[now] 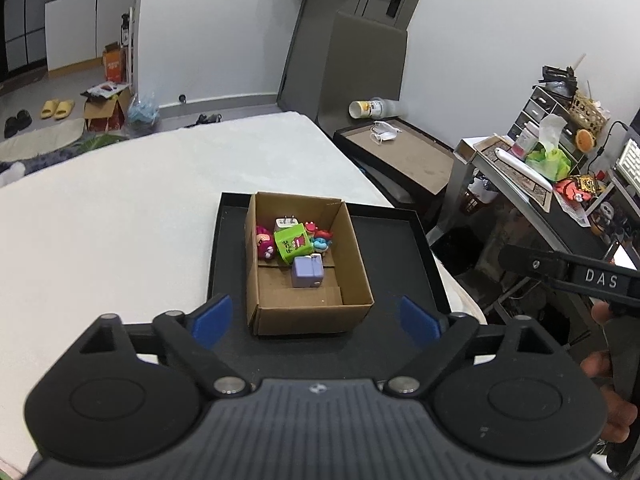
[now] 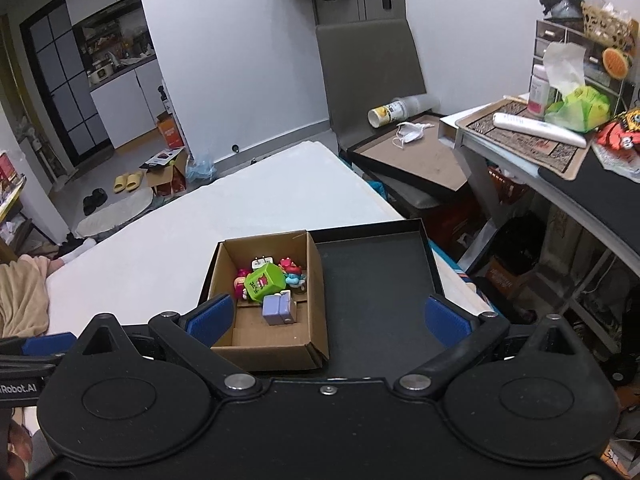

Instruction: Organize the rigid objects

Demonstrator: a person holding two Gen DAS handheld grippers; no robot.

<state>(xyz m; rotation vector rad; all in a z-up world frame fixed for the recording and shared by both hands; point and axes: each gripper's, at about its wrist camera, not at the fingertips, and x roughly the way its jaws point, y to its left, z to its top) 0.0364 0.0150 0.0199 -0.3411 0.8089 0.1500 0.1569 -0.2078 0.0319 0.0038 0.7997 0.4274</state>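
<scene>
On the white bed (image 1: 120, 208) we see a shallow black tray (image 1: 400, 248) carrying an open cardboard box (image 1: 352, 256). Inside it lie a glossy green cube (image 1: 293, 243), a lilac plastic block (image 1: 307, 271), a white plug (image 1: 286, 223) and small pink, red and blue figures at the far end. Our left gripper (image 1: 316, 314) holds its blue-padded jaws wide and empty; our right gripper (image 2: 326, 314) likewise, jaws apart. Only the right wrist view shows the tray's bare matte half; only the left shows the right gripper's fingers (image 1: 560, 270) from the side
</scene>
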